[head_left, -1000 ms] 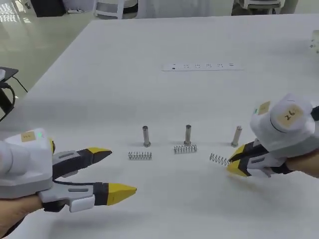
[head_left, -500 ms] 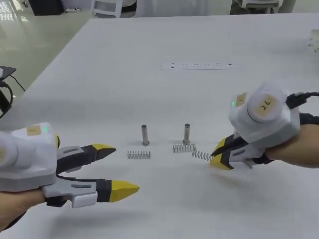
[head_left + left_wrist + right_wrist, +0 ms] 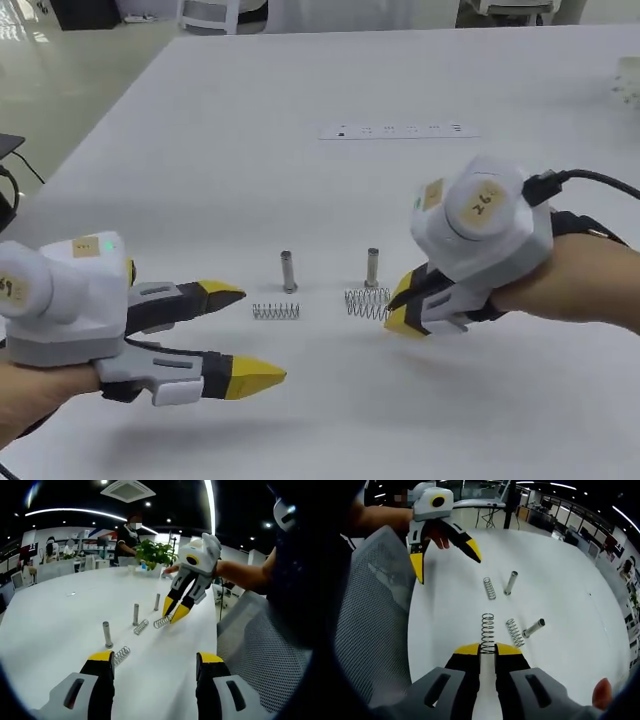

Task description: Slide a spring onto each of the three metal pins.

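on the white table [image 3: 470, 420] the step in hand looked like threading the held spring [image 3: 487, 627] onto a pin. doing it well needed the pinch kept at the very end coil so the bore stayed clear, the spring tipped upright, its free end lined over the pin top, a straight lowering, and release only once seated, no squashing the coils. right tongs [image 3: 487, 651] were nearly closed, clamped on that spring's near end. it stuck straight out ahead of the tips, about level, low over the table. loose spring [image 3: 515, 632] and near pin [image 3: 534, 628] lay just beside it. in the head view the two springs maybe touched, couldn't tell. far spring [image 3: 489, 588] and far pin [image 3: 510, 582] sat nearer the left tongs [image 3: 263, 335], which were wide open, empty, apart from all springs.
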